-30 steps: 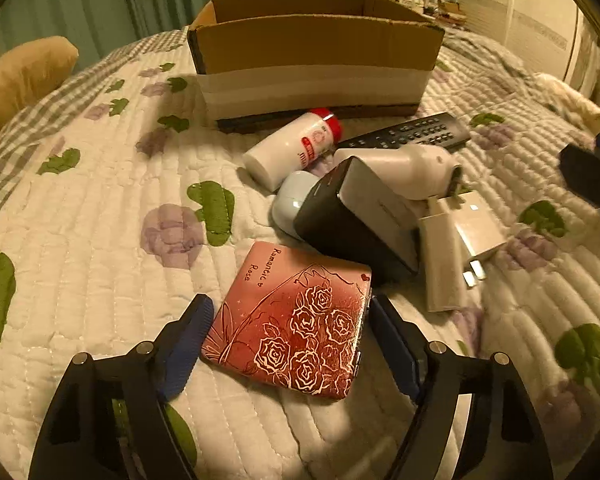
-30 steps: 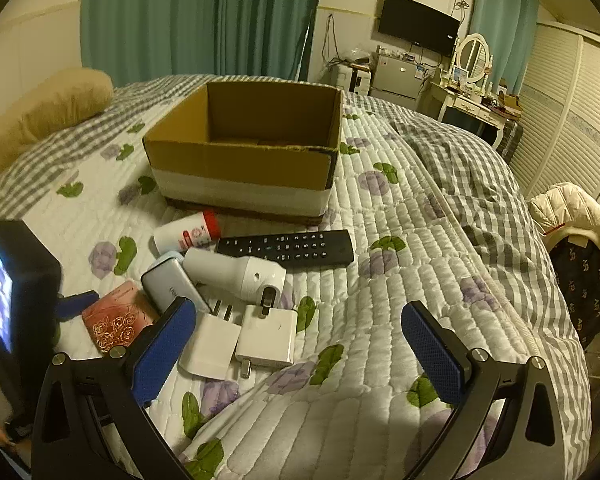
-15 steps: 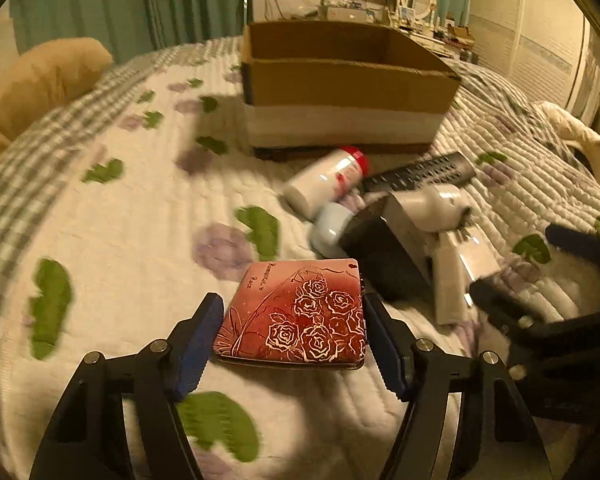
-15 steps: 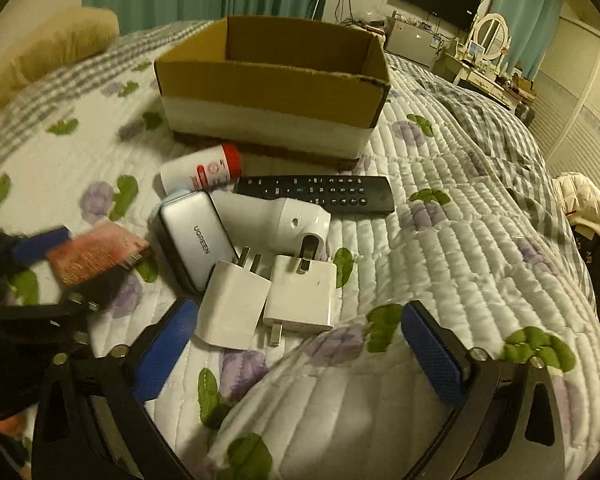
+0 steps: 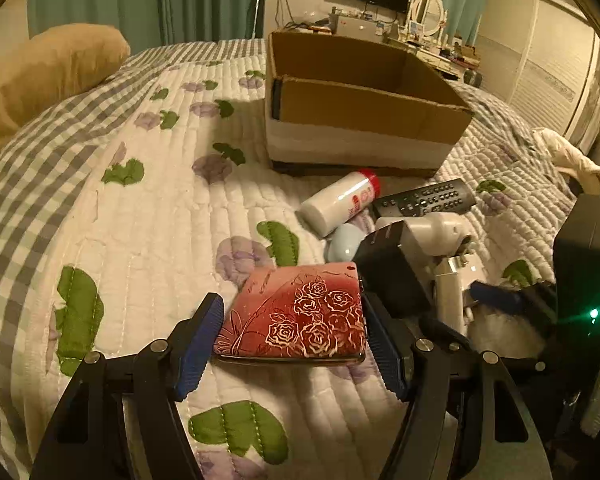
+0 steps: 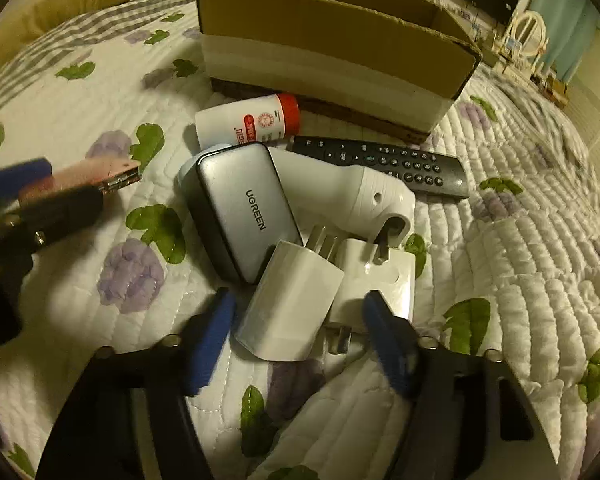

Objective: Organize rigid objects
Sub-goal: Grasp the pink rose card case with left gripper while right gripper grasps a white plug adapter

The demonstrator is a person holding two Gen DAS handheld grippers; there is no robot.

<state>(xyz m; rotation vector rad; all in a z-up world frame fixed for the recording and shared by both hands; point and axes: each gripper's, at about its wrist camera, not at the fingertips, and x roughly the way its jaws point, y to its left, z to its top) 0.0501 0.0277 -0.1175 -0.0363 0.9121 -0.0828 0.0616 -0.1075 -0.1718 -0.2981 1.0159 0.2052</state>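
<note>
My left gripper (image 5: 292,328) is shut on a red rose-patterned case (image 5: 300,316) and holds it level above the quilt; the case edge also shows in the right wrist view (image 6: 112,174). My right gripper (image 6: 296,332) is open, its blue pads either side of a white plug adapter (image 6: 288,304) that lies on the quilt. Behind it lie a second white adapter (image 6: 380,276), a grey UGREEN charger (image 6: 244,208), a white cylindrical device (image 6: 348,196), a black remote (image 6: 380,160) and a white bottle with a red cap (image 6: 248,122).
An open cardboard box (image 5: 360,120) stands on the bed behind the pile, also in the right wrist view (image 6: 332,36). A tan pillow (image 5: 48,76) lies at the far left. The quilt (image 5: 140,220) spreads left of the pile.
My left gripper has lifted the red case off the quilt and turned it level. My right gripper has moved down and forward and its jaws have narrowed around the white adapter.
</note>
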